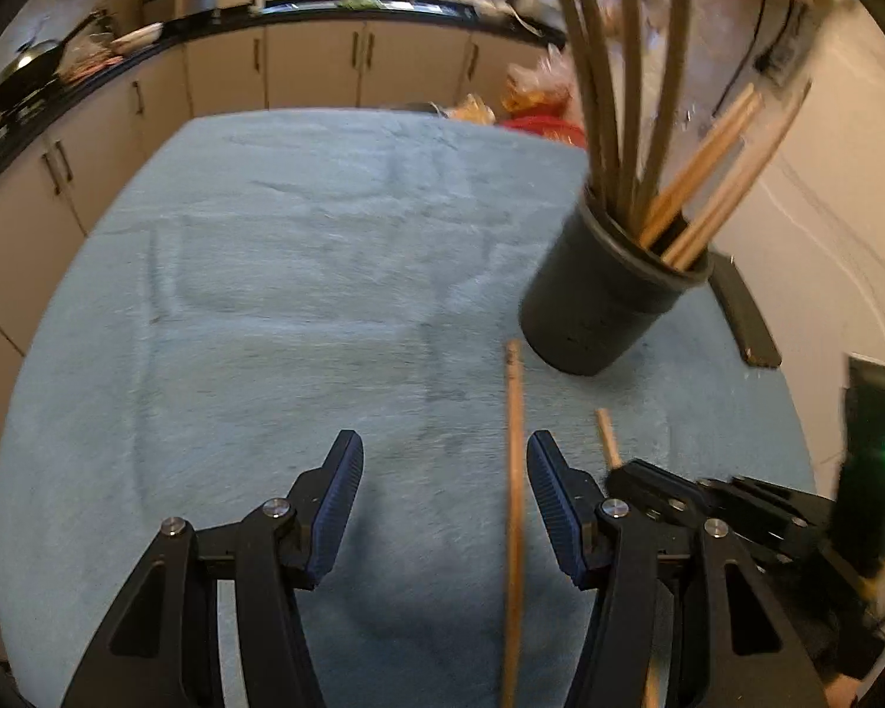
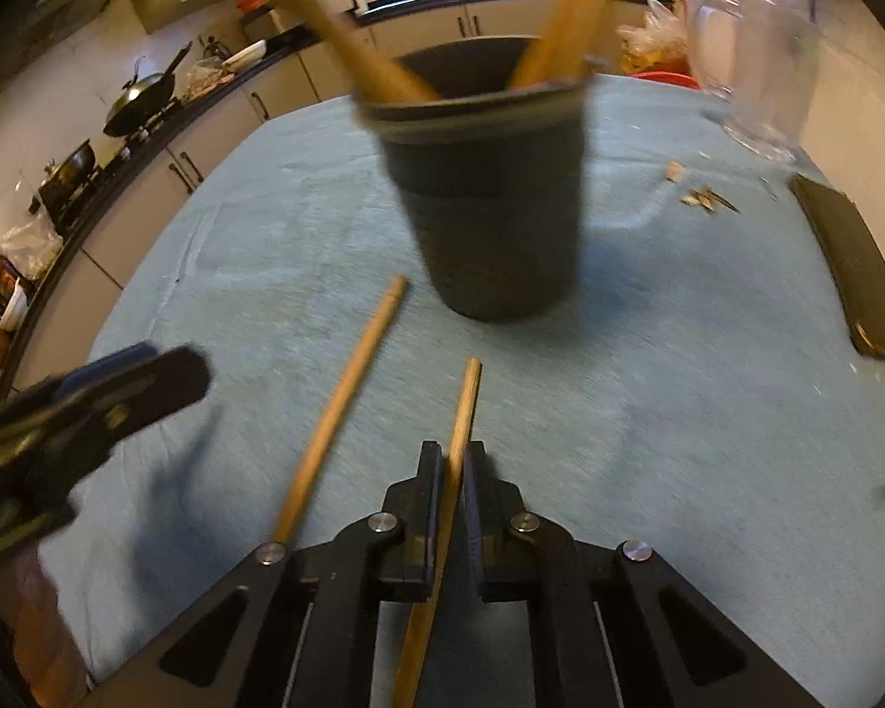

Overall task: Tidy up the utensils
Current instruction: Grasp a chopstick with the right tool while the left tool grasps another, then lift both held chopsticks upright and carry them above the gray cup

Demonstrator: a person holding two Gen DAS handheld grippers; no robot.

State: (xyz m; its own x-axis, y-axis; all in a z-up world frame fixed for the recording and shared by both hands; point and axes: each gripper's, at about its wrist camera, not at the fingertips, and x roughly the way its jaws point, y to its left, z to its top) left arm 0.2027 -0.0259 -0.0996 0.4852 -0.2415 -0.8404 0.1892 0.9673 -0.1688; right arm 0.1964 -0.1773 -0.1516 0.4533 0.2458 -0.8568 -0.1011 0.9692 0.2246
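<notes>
A black utensil holder [image 1: 605,289] stands on the blue table cloth [image 1: 301,271] with dark whisk wires and wooden handles in it; it also shows in the right wrist view [image 2: 489,200]. A wooden utensil handle [image 1: 513,484] lies on the cloth between the fingers of my open left gripper [image 1: 445,460], close to the right finger. My right gripper [image 2: 453,460] is shut on a second wooden handle [image 2: 463,407]. That handle [image 1: 607,439] and the right gripper [image 1: 708,501] show at the right of the left wrist view. The first handle [image 2: 342,407] lies left of it.
A flat black object [image 2: 855,271] lies on the cloth at the right. A clear glass jar [image 2: 755,71] stands at the far right, with small scraps [image 2: 702,197] near it. Kitchen counter [image 1: 88,76] with pans runs along the left and back.
</notes>
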